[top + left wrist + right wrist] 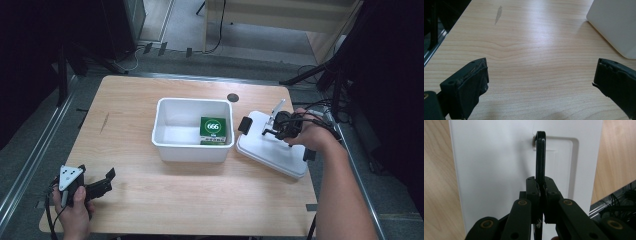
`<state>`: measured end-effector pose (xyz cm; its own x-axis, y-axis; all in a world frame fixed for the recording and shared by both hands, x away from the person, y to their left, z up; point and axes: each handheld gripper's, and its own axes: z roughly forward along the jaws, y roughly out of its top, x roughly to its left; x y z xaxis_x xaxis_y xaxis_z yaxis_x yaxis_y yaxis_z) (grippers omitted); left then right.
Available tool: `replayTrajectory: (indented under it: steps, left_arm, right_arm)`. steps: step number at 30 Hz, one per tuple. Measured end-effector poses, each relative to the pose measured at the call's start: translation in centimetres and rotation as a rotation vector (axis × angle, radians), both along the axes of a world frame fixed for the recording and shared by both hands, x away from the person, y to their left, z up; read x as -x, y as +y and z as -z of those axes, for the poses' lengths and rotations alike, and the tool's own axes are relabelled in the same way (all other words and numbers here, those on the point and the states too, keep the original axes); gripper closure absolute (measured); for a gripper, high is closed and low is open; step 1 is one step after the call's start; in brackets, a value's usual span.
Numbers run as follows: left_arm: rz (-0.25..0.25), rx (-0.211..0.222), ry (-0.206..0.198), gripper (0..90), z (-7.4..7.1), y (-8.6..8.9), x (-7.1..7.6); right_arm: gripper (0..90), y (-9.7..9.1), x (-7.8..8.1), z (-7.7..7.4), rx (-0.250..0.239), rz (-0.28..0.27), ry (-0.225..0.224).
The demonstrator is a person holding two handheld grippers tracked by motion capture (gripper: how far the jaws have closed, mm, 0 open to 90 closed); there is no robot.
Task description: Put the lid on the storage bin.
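left gripper [107, 179]: near the table's front left corner, held in the person's left hand [75, 202]; it lies low over the wood and points toward the bin. in the left gripper view its jaws stand wide apart with bare table between them.
table [150, 200]: light wood, with a pale streak [498, 14] on its left part and a dark round spot [233, 97] near the far edge, behind the bin.
right hand [312, 135]: comes in from the right over the lid and carries the right gripper.
right gripper [541, 188]: over the lid, its jaws pressed together on the lid's black handle, which runs up between the pads in the right gripper view.
handle [540, 155]: thin, black, standing up edge-on from the recessed panel in the lid's middle; it seems hinged at its far end, though the joint is too small to be sure.
lid [272, 150]: white, flat, rectangular, just right of the bin; in the high view it sits askew to the bin. a black clip [244, 124] shows at its left end, close to the bin's right wall.
bin [167, 150]: white, open-topped, in the middle of the table; its wall fills the upper right corner of the left gripper view.
box [213, 127]: green, with a white round mark reading 666, inside the bin against its right wall, tilted up toward the camera.
floor beyond the table: grey, with cables and dark stands at both sides.
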<state>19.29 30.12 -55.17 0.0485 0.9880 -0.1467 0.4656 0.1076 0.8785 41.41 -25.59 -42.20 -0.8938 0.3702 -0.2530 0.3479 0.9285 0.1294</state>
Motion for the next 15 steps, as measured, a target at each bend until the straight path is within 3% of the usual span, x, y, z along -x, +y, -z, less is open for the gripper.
replayTrajectory:
  steps: [15]
  left_arm:
    - [0.001,-0.003,-0.002,0.1,0.0,0.0,0.0]
  right_arm:
    - [85.6,0.4,0.8,-7.4,0.008,-0.042,-0.044]
